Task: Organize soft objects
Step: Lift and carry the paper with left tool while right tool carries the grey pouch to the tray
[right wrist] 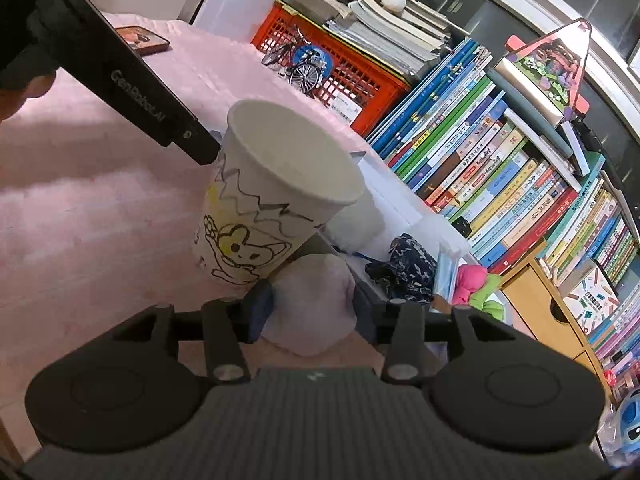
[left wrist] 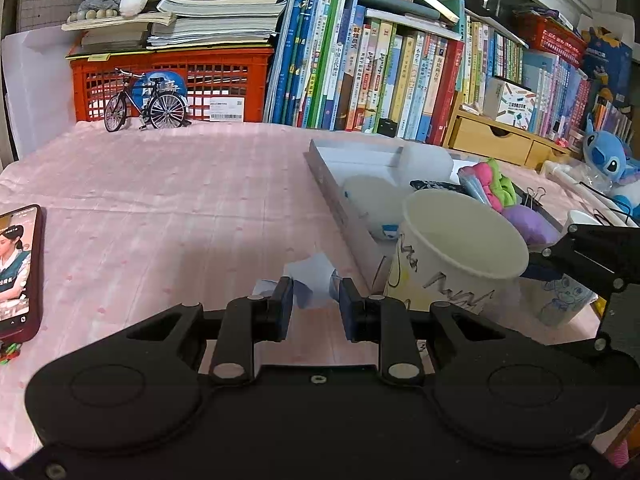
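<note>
My left gripper (left wrist: 316,304) hangs low over the pink cloth with its jaws apart around a crumpled pale blue-white soft piece (left wrist: 310,280); I cannot tell whether the pads touch it. My right gripper (right wrist: 312,312) is shut on a lilac soft lump (right wrist: 312,304), held beside a white paper cup (right wrist: 276,196) with marker drawings. The cup also shows in the left wrist view (left wrist: 456,256). A grey tray (left wrist: 332,188) behind it holds a white round soft thing (left wrist: 372,200), a pink-green plush (left wrist: 494,184) and a purple lump (left wrist: 528,224).
A phone (left wrist: 18,272) lies at the left edge. A toy bicycle (left wrist: 146,102) stands before a red crate (left wrist: 172,80). Rows of books (left wrist: 380,72) line the back. A blue plush (left wrist: 608,160) and wooden drawers (left wrist: 492,140) sit right. A second drawn cup (left wrist: 560,300) stands near the right arm.
</note>
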The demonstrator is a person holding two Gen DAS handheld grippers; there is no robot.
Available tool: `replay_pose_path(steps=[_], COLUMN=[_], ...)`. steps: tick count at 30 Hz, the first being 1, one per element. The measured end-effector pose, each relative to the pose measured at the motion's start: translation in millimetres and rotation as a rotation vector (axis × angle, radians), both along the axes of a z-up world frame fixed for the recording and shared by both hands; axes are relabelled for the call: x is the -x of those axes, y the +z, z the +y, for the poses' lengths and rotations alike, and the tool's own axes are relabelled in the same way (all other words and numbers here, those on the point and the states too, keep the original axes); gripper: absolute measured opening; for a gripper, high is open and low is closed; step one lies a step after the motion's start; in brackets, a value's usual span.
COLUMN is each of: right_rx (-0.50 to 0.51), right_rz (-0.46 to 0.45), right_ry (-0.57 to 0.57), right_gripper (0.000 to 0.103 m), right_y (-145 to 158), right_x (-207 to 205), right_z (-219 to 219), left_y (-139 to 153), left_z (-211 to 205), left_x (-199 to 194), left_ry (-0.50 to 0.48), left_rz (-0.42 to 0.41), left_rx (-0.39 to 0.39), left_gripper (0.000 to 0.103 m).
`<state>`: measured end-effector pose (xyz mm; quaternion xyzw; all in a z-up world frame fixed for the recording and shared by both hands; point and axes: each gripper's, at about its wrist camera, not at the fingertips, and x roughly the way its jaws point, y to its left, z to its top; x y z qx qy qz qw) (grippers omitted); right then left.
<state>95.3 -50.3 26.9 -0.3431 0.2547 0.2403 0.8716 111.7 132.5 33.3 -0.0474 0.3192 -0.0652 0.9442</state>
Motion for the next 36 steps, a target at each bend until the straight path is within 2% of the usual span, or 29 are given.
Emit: replay_pose_path(steps=[9, 10, 11, 15, 26, 36], right_rx=[0.031, 0.027, 0.023, -0.002, -0.072, -0.140], right_rz=[-0.012, -0.012, -0.012, -0.006, -0.058, -0.090], right_ry=[0.017, 0.016, 0.013, 0.002, -0.015, -0.057], right_gripper=[0.065, 0.063, 0.051, 0.047, 0.046, 0.047], right_y=[-7.4, -7.3, -6.9, -3.1, 22.6, 49.7], right_x=[0.6, 0.7, 0.3, -0.4, 2.8, -6.7], right_z=[3.0, 2.7, 2.3, -1.6, -10.4, -21.7], left_y=[0.1, 0.8, 2.1, 7.1, 28.0, 52.2], left_z=[-0.2, -0.6, -0.5, -1.4, 0.0, -6.5], left_x=[-1.3, -1.7, -1.9, -2.8, -9.8, -33.9], left_ry=[-0.001, -0.002, -0.002, -0.002, 0.008, -0.007], left_rz=[-0.003, -0.004, -0.006, -0.017, -0.058, -0.078], left_rx=[0.002, 0.002, 0.003, 0.001, -0.003, 0.007], left_gripper=[0.023, 0.023, 0.023, 0.023, 0.023, 0.023])
